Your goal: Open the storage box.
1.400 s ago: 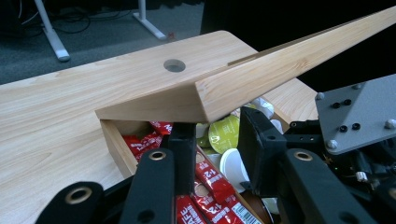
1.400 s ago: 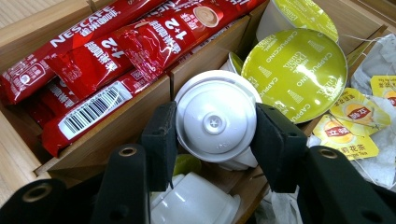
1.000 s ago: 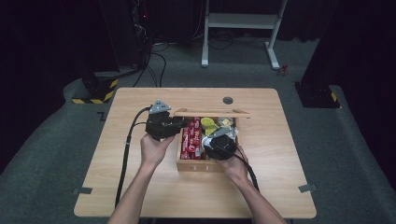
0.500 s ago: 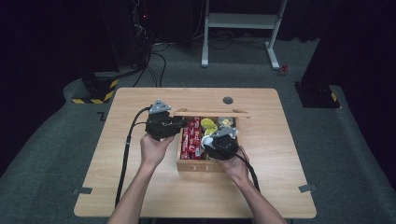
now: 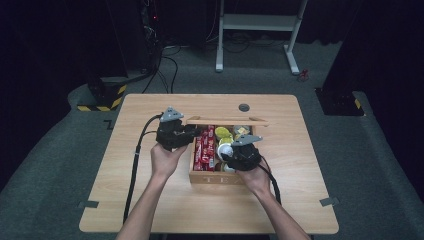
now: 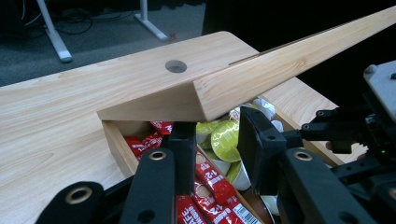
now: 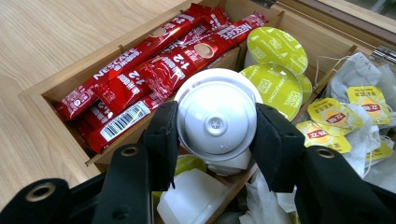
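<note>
Wooden table (image 5: pixel 150 200): right gripper (image 7: pixel 217 135) clamps one white capsule (image 7: pixel 215 122); left gripper (image 6: pixel 217 140) pinches one box lid (image 6: pixel 280 70).

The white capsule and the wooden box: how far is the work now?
Done: the lid is raised, held by the left hand-held gripper. In hand: the right hand-held gripper grips the white capsule above the wooden box. Left: whether it goes in or out is unclear.

The table (image 5: pixel 150 200) was pale wood with a fine grain, and the box (image 5: pixel 215 177) and its lid (image 6: pixel 280 70) matched it. The sachets (image 7: pixel 140 79) were red with white lettering and a barcode. The capsule (image 7: pixel 216 122) was white; the pods (image 7: pixel 275 46) had yellow-green tops. The tea bags (image 7: pixel 359 74) were white with yellow tags. Both grippers were black, the right gripper (image 7: pixel 216 128) and the left gripper (image 6: pixel 212 140).
</note>
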`<action>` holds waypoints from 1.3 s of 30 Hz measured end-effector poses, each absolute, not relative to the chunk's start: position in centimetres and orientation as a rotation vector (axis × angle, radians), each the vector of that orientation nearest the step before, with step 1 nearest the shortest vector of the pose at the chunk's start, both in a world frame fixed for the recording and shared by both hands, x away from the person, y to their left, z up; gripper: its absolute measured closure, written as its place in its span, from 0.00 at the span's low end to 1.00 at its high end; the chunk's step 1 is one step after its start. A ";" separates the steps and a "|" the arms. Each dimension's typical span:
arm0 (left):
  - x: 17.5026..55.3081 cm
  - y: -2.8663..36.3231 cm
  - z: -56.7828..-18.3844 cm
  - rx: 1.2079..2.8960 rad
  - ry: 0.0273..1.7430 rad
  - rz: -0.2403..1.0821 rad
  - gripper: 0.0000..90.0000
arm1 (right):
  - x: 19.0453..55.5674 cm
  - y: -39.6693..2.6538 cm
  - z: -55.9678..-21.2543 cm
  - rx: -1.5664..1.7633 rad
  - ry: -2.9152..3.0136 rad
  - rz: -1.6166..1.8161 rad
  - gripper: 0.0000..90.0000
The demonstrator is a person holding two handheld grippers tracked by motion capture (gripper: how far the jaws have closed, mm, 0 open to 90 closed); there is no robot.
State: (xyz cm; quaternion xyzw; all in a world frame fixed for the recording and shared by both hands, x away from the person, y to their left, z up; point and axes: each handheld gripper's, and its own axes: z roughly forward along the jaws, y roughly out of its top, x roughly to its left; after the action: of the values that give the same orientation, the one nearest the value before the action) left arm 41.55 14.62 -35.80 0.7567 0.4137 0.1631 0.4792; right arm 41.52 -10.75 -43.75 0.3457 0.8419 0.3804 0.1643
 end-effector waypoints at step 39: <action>41.6 13.5 -36.2 1.851 0.991 0.368 0.75 | 39.4 -21.8 -41.8 1.174 2.193 1.198 0.60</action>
State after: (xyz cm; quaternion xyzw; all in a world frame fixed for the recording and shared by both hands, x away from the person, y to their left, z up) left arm 41.63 13.49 -36.16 0.7601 0.4067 0.1511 0.4837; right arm 39.39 -21.80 -41.80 0.4175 0.7800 0.4261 0.1891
